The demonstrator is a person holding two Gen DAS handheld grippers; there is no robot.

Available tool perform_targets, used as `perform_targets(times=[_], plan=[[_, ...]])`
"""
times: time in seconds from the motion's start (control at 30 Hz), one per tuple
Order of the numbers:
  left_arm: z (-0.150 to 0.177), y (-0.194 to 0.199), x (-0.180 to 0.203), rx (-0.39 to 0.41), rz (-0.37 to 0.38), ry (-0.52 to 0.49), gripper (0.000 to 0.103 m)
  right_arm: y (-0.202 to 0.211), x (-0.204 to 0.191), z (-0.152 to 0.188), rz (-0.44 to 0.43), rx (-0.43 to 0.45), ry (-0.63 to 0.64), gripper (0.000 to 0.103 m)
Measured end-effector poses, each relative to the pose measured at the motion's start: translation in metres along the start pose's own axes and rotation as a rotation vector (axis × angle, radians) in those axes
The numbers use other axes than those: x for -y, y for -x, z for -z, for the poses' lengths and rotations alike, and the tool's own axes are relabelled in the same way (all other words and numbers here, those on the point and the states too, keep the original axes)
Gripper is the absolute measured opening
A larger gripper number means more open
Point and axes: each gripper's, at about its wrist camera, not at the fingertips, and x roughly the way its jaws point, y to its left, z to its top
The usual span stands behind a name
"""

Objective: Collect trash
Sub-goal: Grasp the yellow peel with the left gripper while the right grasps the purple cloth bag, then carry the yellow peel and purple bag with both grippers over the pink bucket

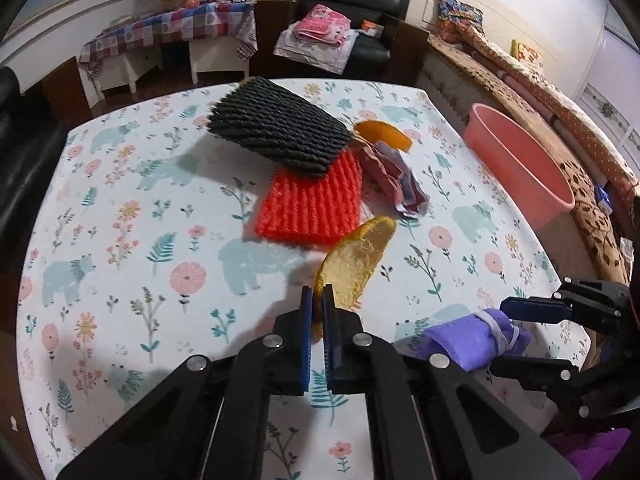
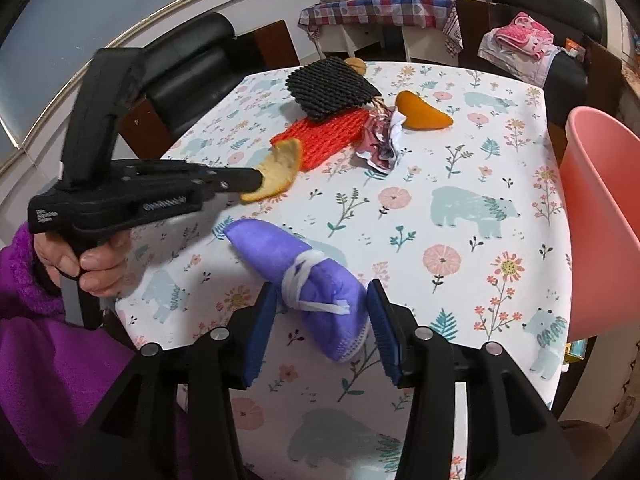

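Observation:
My left gripper (image 1: 318, 300) is shut on one end of a curved orange peel (image 1: 356, 264), pale side up, held just above the floral tablecloth (image 1: 120, 240). From the right wrist view that gripper (image 2: 256, 182) comes in from the left with the peel (image 2: 280, 172) at its tip. My right gripper (image 2: 323, 288) stands open around a rolled purple mask (image 2: 320, 280) tied with its white straps, which lies near the table's front edge. The pads sit close on both sides of the mask without pressing it. The left wrist view shows the mask (image 1: 472, 336) at the lower right.
Mid-table lie a black foam net (image 1: 276, 132) over a red foam net (image 1: 312, 208), a crumpled wrapper (image 1: 396, 180) and a second orange peel (image 1: 384, 134). A pink basin (image 1: 516, 160) stands off the table's right edge. A hand (image 2: 92, 264) in a purple sleeve holds the left gripper.

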Motion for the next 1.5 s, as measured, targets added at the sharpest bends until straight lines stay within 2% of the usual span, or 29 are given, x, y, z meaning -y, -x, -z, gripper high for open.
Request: perform_targets(times=[0.2, 0.57, 0.83, 1.07, 1.5], plan=[[-0.003, 0.011, -0.012, 0.024, -0.017, 0.031, 0.004, -0.001, 0.006, -0.001, -0.012, -0.009, -0.025, 0.047], [-0.007, 0.022, -0.014, 0.053, -0.001, 0.045, 0.004, 0.004, 0.003, 0.002, -0.003, 0.001, -0.021, 0.036], [-0.017, 0.029, -0.004, 0.079, 0.014, 0.029, 0.004, 0.030, 0.019, -0.003, 0.018, 0.116, -0.106, 0.035], [-0.035, 0.033, 0.014, 0.111, 0.041, 0.004, 0.004, 0.057, 0.038, -0.011, 0.081, 0.226, -0.183, 0.035], [-0.071, 0.025, 0.066, 0.140, 0.112, -0.065, 0.004, 0.100, 0.089, -0.011, 0.207, 0.369, -0.343, 0.035]])
